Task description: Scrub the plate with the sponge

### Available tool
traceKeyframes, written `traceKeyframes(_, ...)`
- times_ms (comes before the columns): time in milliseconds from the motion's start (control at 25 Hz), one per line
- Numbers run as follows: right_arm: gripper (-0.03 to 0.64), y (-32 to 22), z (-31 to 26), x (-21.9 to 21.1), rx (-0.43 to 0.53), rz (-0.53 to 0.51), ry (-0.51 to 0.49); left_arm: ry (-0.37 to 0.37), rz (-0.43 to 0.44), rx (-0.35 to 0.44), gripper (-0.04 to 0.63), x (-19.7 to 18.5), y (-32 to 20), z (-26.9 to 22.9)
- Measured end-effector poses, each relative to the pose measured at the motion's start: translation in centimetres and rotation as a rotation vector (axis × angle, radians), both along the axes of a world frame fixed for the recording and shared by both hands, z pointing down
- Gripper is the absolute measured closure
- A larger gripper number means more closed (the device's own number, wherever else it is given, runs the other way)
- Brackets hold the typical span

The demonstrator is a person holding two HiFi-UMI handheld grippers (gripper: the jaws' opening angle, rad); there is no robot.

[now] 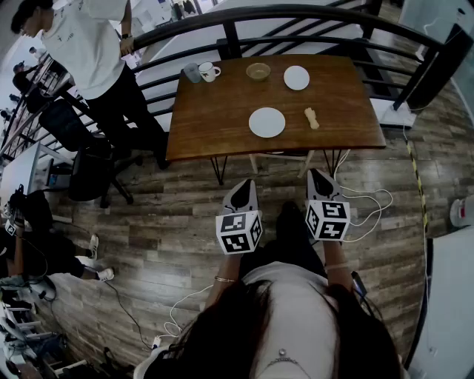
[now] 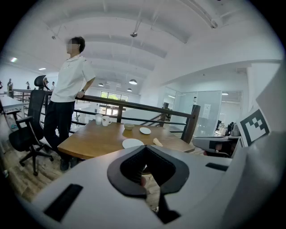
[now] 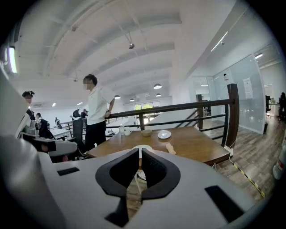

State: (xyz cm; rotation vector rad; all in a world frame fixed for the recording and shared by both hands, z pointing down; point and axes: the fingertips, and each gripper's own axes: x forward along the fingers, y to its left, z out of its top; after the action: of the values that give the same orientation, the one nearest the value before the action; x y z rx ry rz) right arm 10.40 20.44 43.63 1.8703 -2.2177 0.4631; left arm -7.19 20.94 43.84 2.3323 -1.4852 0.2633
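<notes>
A white plate (image 1: pixel 266 122) lies near the front edge of the brown wooden table (image 1: pixel 215 118), with a tan sponge (image 1: pixel 312 118) a little to its right. The same plate (image 2: pixel 132 143) and sponge (image 2: pixel 157 142) show in the left gripper view; in the right gripper view the plate (image 3: pixel 143 147) and sponge (image 3: pixel 170 148) lie beyond the jaws. My left gripper (image 1: pixel 244 192) and right gripper (image 1: pixel 319 180) hang over the floor short of the table, both shut and holding nothing.
At the table's back stand a grey cup (image 1: pixel 192 72), a white mug (image 1: pixel 209 71), a small bowl (image 1: pixel 258 71) and a saucer (image 1: pixel 296 77). A black railing (image 1: pixel 296 15) runs behind. A person (image 1: pixel 89 52) leans at the left by an office chair (image 1: pixel 89 159). Cables (image 1: pixel 370 203) trail on the floor.
</notes>
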Motion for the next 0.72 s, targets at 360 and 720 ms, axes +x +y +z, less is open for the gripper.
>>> traceKeyframes(360, 0.571, 0.2, 0.4, 0.2, -0.013, 0.006, 0.004, 0.003, 0.005, 0.0, 0.584, 0.3, -0.3, 0.1)
traceKeyframes(720, 0.571, -0.1, 0.3, 1.1, 0.008, 0.019, -0.016, 0.001, 0.017, -0.014, 0.584, 1.3, -0.5, 0.5)
